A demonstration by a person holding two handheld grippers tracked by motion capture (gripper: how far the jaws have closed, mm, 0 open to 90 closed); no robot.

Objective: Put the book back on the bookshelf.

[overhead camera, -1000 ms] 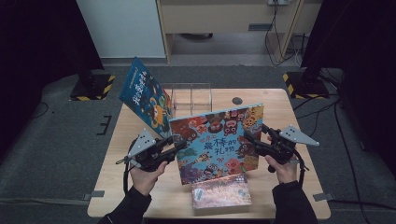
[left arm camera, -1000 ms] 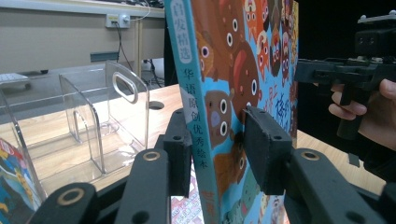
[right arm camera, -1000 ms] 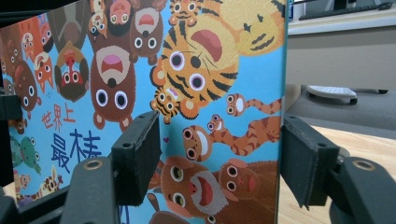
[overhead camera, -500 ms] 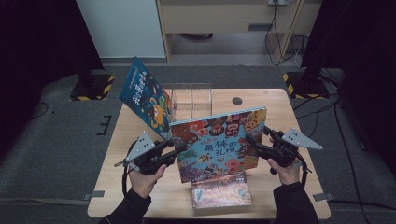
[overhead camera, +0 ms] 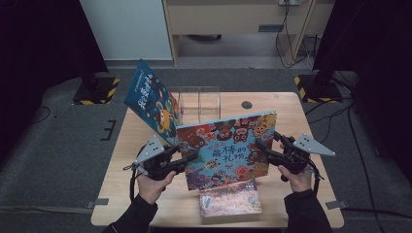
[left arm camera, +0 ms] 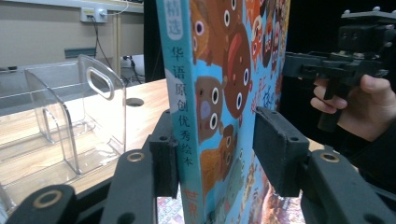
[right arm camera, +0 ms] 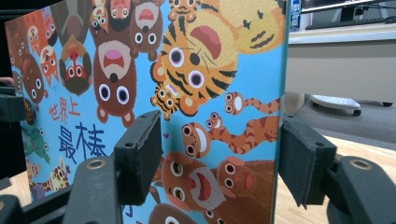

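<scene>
- Left gripper (overhead camera: 187, 158) straddles the spine edge of the blue animal picture book (overhead camera: 226, 145). One pad touches the back cover; the front one looks a hair off, so I can't tell if it's truly clamped.
- Right gripper (overhead camera: 262, 147): jaws apart around the opposite edge.
- Book's upright above the table (overhead camera: 272, 99), near the clear file rack (overhead camera: 199, 102).
- I'd firm up both pinches before tilting.

Tongs (left arm camera: 215, 154) straddle picture book's (left arm camera: 219, 93) spine, gaping.

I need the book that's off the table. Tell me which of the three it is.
The animal-cover picture book, held upright between both tongs. The blue book leans at the clear rack; the third book lies flat at the near edge.
</scene>
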